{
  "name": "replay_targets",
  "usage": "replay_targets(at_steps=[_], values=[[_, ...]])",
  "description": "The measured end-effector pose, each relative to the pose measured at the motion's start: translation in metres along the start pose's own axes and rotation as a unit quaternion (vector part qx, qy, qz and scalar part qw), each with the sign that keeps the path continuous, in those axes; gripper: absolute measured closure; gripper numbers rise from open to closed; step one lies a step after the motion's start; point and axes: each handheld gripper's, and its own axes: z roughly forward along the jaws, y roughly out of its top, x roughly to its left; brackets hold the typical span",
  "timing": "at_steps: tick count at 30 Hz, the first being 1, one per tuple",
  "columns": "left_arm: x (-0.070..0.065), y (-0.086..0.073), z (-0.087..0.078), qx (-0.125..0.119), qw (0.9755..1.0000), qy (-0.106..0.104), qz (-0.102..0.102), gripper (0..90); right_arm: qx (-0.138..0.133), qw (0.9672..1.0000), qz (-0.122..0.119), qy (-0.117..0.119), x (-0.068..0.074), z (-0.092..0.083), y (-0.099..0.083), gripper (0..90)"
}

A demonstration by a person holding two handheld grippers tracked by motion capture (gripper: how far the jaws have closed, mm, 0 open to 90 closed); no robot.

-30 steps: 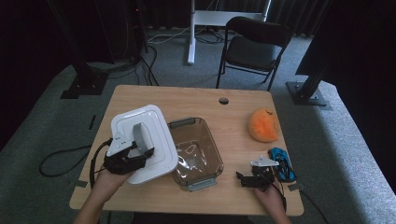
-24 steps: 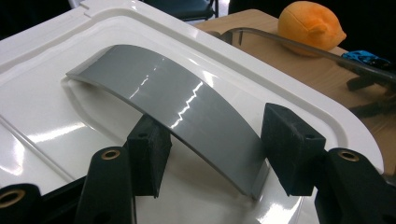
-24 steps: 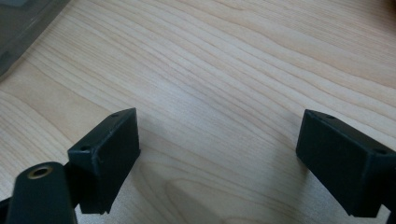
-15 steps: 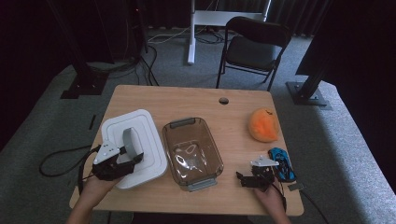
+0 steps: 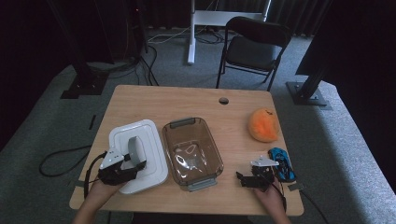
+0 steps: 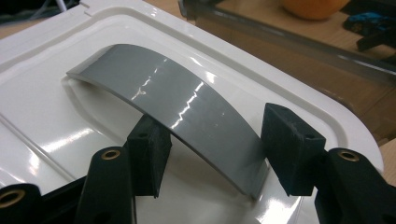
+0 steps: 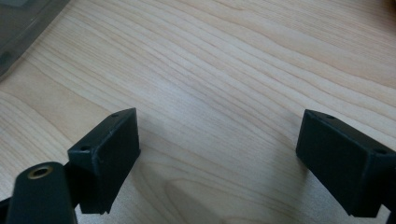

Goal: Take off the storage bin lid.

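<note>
My left tool (image 5: pixel 133 164), clamped on the white lid's (image 5: pixel 140 140) grey handle (image 6: pixel 187 112), has lowered it flat onto the desk (image 5: pixel 187 100); my right tool (image 5: pixel 243 179) stays wide.

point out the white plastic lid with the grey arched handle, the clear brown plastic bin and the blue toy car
white plastic lid (image 5: pixel 148 140), high view, flat top beside the handle
clear brown plastic bin (image 5: pixel 192 149), high view, its see-through floor
blue toy car (image 5: pixel 281 163), high view, its roof
</note>
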Motion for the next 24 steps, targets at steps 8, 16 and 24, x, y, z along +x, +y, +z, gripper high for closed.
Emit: replay_targets(at_steps=[8,16,24], values=[[0.009,-0.014,0.020,0.013,0.9997,-0.019,-0.011,44.0,0.000,1.0000,0.000,0.000,0.000,0.000,0.000,12.6],[0.015,-0.019,0.035,0.017,0.9991,-0.035,-0.015,44.0,0.000,1.0000,0.000,0.000,0.000,0.000,0.000,12.6],[0.020,-0.024,0.045,0.029,0.9984,-0.045,-0.019,44.0,0.000,1.0000,0.000,0.000,0.000,0.000,0.000,12.6]])
